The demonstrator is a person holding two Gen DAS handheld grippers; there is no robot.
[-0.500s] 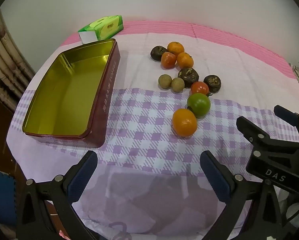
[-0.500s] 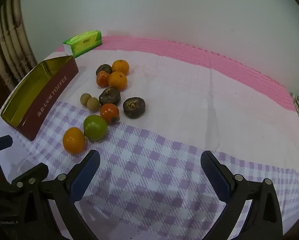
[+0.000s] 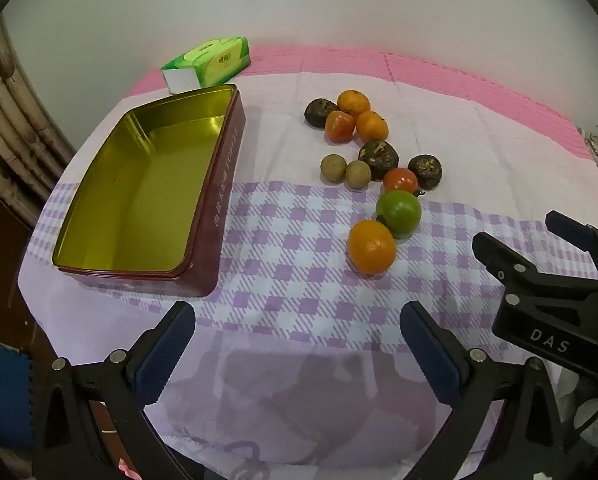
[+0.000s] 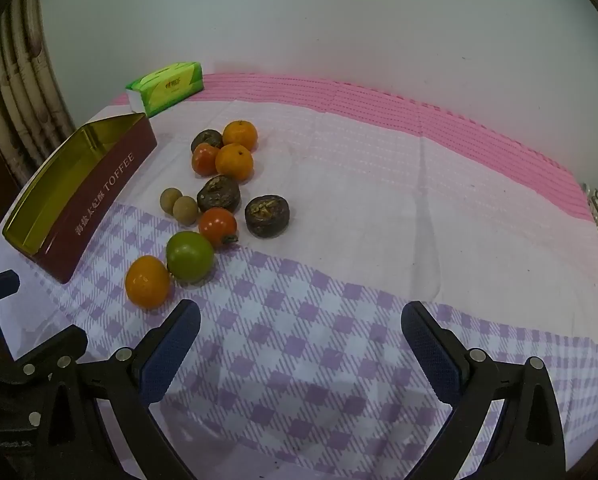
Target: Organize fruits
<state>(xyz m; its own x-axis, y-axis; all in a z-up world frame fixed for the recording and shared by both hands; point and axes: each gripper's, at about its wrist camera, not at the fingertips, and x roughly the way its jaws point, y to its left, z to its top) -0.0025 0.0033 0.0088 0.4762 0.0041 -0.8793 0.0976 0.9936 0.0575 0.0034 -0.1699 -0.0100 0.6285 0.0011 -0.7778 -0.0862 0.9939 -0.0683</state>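
Both grippers have eased slightly nearer the fruit since half a second ago; nothing on the cloth has shifted. Left gripper (image 3: 297, 344) hangs with its fingers spread wide and nothing between them, just short of the tin's (image 3: 215, 216) near end. Right gripper (image 4: 301, 344) is likewise wide and bare, over the checked cloth (image 4: 339, 320) well right of the tin. That tin, maroon outside and gold inside, lies open with no fruit in it. All the fruit sits on the cloth to the tin's right, apart from it: nearest the grippers an orange (image 3: 371, 246) touching a green fruit (image 3: 399, 213), then a small red tomato (image 3: 400, 181), two tan round fruits (image 3: 345, 171) side by side, and dark wrinkled fruits (image 3: 379, 155) mixed with more oranges (image 3: 353, 104) farther back. A green tissue box (image 3: 207, 63) stands just behind the tin's far end.
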